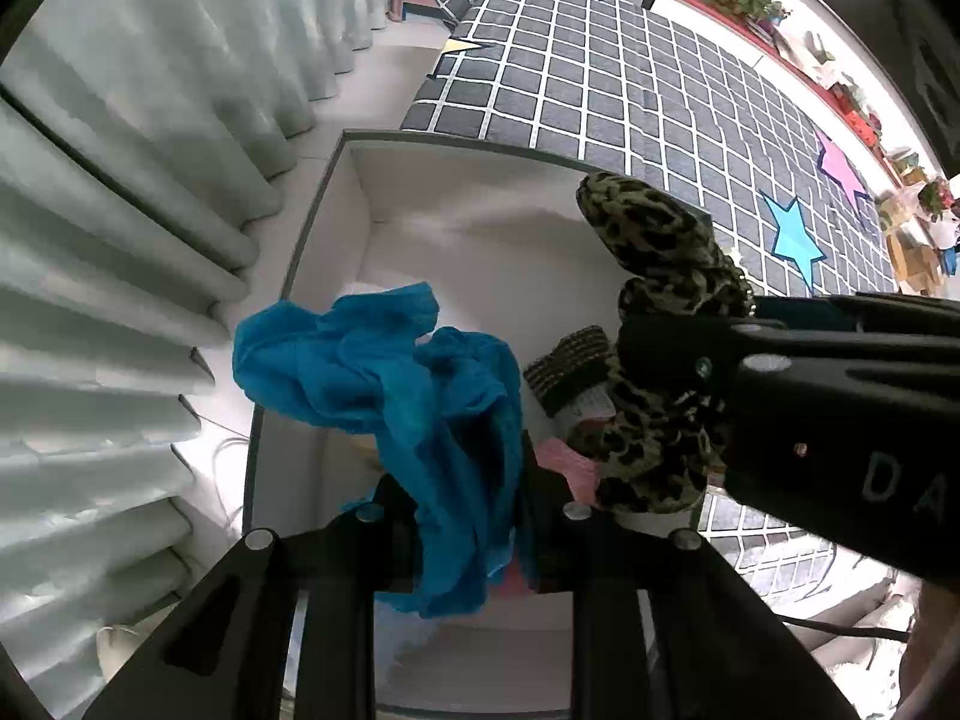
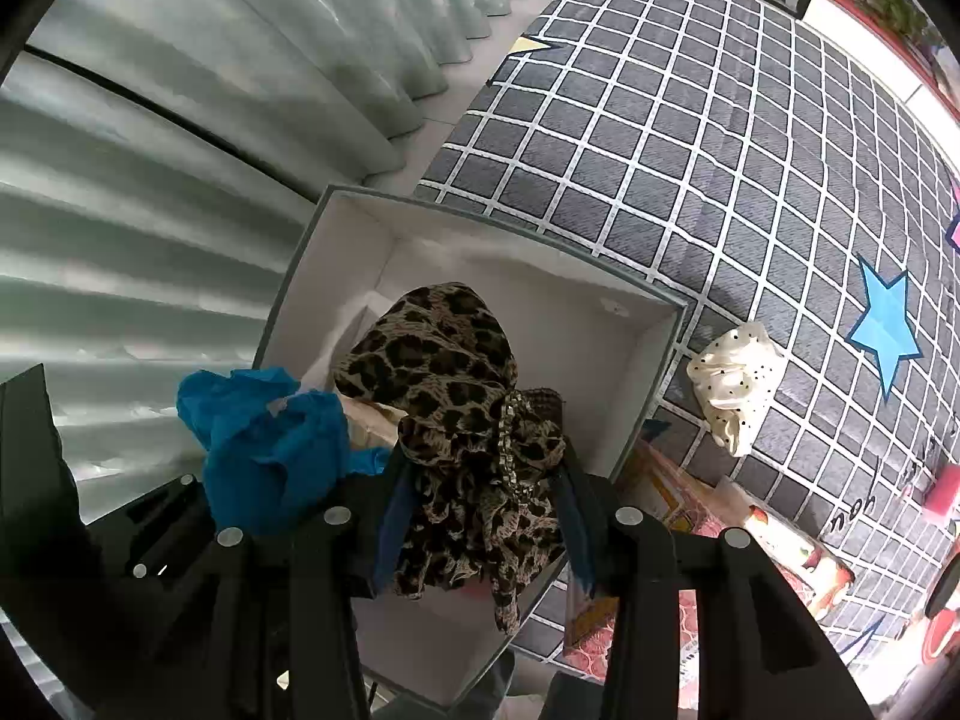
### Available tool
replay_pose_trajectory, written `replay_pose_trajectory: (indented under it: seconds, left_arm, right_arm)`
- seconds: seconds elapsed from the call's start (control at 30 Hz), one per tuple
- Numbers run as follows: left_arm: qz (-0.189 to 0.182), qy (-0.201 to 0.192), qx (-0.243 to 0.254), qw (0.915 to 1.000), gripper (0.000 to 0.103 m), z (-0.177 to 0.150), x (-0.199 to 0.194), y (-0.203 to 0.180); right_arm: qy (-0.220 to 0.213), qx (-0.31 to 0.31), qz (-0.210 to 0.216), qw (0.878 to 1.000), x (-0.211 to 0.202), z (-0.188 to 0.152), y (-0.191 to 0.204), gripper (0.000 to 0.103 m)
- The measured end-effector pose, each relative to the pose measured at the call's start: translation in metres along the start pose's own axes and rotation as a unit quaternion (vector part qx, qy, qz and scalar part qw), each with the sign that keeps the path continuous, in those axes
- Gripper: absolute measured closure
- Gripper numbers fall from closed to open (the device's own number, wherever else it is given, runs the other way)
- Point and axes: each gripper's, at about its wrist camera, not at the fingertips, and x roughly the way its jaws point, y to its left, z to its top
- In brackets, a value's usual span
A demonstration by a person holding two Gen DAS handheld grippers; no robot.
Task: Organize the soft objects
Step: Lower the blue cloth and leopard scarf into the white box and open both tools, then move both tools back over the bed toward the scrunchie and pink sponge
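Clamped in the left gripper (image 1: 465,516), a blue cloth (image 1: 384,372) hangs over the white box (image 1: 312,228) – ready to drop in. Right gripper (image 2: 480,504) pinches a leopard-print scarf (image 2: 444,360) likewise – one polka-dot cloth (image 2: 738,384) waits right, on the checked mat (image 2: 690,120).

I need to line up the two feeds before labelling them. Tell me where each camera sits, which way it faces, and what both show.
Left wrist: on the left gripper, facing down into the white box; its fingers pinch the blue cloth, and the right gripper crosses in from the right.
Right wrist: on the right gripper, facing steeply down over the same box; its fingers clamp the leopard-print cloth.
Shared: box, both cloths, the grid-patterned bed cover, curtain.
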Motion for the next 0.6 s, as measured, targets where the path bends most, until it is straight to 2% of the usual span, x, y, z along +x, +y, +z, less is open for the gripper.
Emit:
replay_pose_trajectory:
  seconds: [0.13, 0.2, 0.27, 0.33, 0.43, 0.5, 0.53, 0.57, 0.6]
  left_arm:
    - [-0.005, 0.003, 0.001, 1.0, 0.075, -0.001, 0.001, 0.0]
    - [-0.01, 0.006, -0.003, 0.9999, 0.059, -0.001, 0.001, 0.0]
    - [-0.01, 0.004, -0.007, 0.9999, 0.031, -0.001, 0.0, 0.001]
    - [-0.011, -0.004, -0.012, 0.9999, 0.023, -0.003, -0.004, 0.002]
    - [-0.007, -0.012, -0.019, 0.9997, 0.018, -0.004, -0.008, 0.003]
    - [-0.008, -0.014, -0.024, 0.9996, 0.013, -0.005, -0.01, 0.003]
    - [-0.011, -0.015, -0.028, 0.9994, 0.006, -0.006, -0.011, 0.003]
    - [-0.015, -0.017, -0.033, 0.9992, 0.0, -0.006, -0.012, 0.003]
    - [-0.016, -0.018, -0.037, 0.999, 0.0, -0.005, -0.014, 0.003]
  right_arm:
    - [0.006, 0.0, 0.01, 1.0, 0.004, 0.0, -0.001, 0.058]
    - [0.009, -0.006, 0.017, 1.0, 0.006, 0.0, 0.0, 0.054]
    - [0.004, -0.011, 0.018, 1.0, 0.004, -0.001, 0.001, 0.045]
    - [-0.001, -0.015, 0.021, 1.0, 0.002, -0.001, 0.003, 0.043]
    - [-0.006, -0.018, 0.023, 1.0, -0.002, -0.001, 0.003, 0.028]
    - [-0.009, -0.016, 0.026, 0.999, -0.005, -0.001, 0.002, 0.028]
    - [-0.012, -0.016, 0.025, 0.999, -0.008, -0.001, 0.002, 0.026]
    - [-0.017, -0.019, 0.03, 0.999, -0.01, -0.001, 0.001, 0.019]
    - [-0.02, -0.017, 0.028, 0.999, -0.012, -0.002, 0.0, 0.015]
